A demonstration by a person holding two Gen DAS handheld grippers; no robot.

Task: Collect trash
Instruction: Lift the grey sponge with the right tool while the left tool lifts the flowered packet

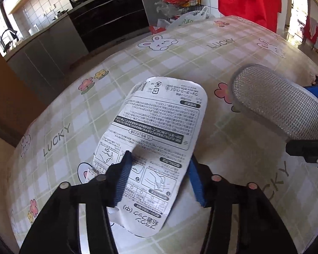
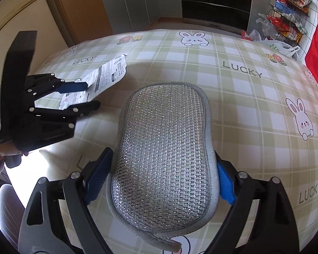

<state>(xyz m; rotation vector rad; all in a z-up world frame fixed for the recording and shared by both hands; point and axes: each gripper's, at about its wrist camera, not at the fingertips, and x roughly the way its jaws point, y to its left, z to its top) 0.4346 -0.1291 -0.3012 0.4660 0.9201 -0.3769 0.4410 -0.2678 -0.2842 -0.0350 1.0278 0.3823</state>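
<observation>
- Here, the task's thing is a torn white package card (image 1: 156,148), printed with black text, diagrams and a barcode; one end rounded, lower edge ragged.
- Card lies between the blue pads of the left gripper (image 1: 159,175), above the checked tablecloth (image 1: 180,63); both pads press its edges, so the jaws are clamped on it.
- From the right wrist view the card (image 2: 108,74) sticks out beyond the left gripper (image 2: 91,95), over the cloth (image 2: 243,105) near the table's far left edge.
- Right gripper (image 2: 163,182) is closed on a silver mesh scrubbing pad (image 2: 163,158) with grey trim, jaws set wide.
- Pad (image 1: 279,103) sits just right of the card, apart from it.
- Beyond the table: wire rack (image 2: 286,10), plastic bags (image 1: 190,19), red cloth (image 1: 250,0), dark oven (image 1: 108,14).
</observation>
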